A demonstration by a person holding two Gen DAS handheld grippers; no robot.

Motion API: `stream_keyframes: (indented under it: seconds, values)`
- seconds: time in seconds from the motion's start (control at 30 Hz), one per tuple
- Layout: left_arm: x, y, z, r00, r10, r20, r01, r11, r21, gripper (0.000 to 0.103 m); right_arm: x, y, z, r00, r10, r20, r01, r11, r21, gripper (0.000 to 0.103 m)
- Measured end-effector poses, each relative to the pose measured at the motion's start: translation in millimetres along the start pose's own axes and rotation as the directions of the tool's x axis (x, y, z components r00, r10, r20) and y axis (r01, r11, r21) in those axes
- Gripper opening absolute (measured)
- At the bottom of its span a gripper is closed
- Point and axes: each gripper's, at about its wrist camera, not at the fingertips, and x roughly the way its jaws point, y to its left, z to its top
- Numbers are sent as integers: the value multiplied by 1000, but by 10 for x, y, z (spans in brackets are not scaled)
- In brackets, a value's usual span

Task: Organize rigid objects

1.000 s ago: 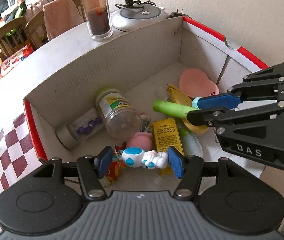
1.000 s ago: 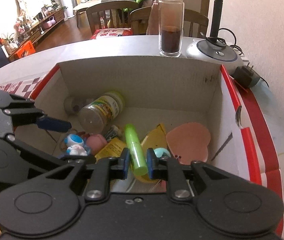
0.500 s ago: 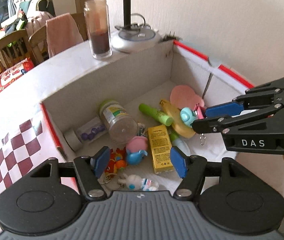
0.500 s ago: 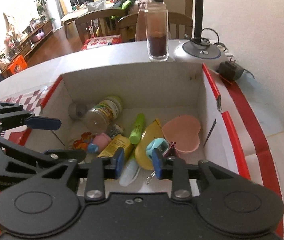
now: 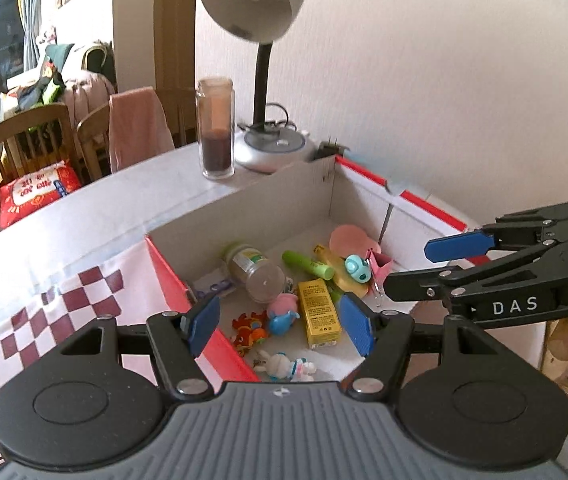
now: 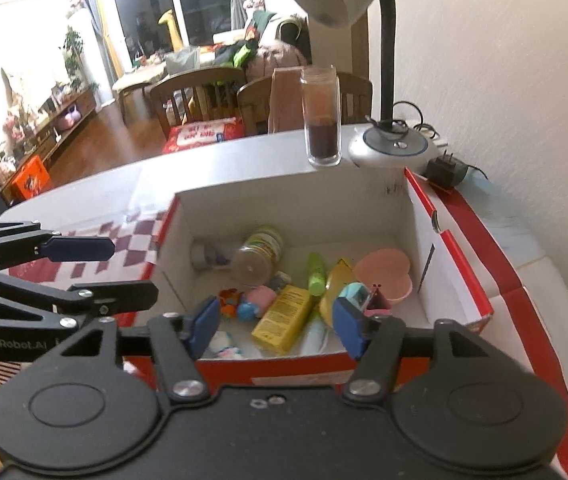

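Seemingly nearing done: rigid objects (image 5: pixel 319 312) are lying inside the cardboard box (image 5: pixel 244 208) on the table (image 5: pixel 96 200), left tool (image 5: pixel 280 330) hanging apart and empty, right tool (image 6: pixel 278 326) opening, nothing between.

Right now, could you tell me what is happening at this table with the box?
A person is tidying small items into a cardboard box with two handheld grippers. Both hover above it, holding nothing. The left gripper is open, and the right gripper's jaws are opening with nothing between them. In the box lie a yellow carton, a green tube, a clear jar, a pink heart-shaped dish and small toys.
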Motion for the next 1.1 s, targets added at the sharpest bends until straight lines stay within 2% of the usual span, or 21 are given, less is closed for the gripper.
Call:
stream_keyframes:
  seconds: [0.2, 0.37, 0.63, 0.77, 0.83, 0.9, 1.1]
  values:
    - [-333, 85, -116, 998, -20, 58, 21, 1000, -10, 66, -238, 187, -85, 999, -3, 50, 2, 1000, 23, 72]
    - [-548, 122, -221, 995, -29, 95, 31, 999, -23, 77, -404, 347, -182, 994, -29, 106, 28, 1000, 10, 83]
    - [-728, 136, -411, 994, -45, 97, 49, 998, -33, 83, -614, 518, -336, 984, -26, 177, 22, 999, 24, 103]
    - [-803, 133, -479, 993, -58, 103, 62, 997, -37, 84, -731, 565, -391, 977, -37, 209, 29, 999, 39, 103]
    - [-847, 125, -507, 991, -62, 116, 67, 997, -39, 90, -769, 575, -410, 973, -47, 226, 38, 998, 45, 103]
    - [-895, 127, -537, 989, -71, 130, 78, 996, -49, 101, -807, 585, -428, 969, -48, 241, 36, 998, 51, 103]
    - [-996, 130, -576, 987, -46, 152, 58, 995, -76, 102, -879, 630, -493, 967, -52, 250, 38, 997, 61, 103]
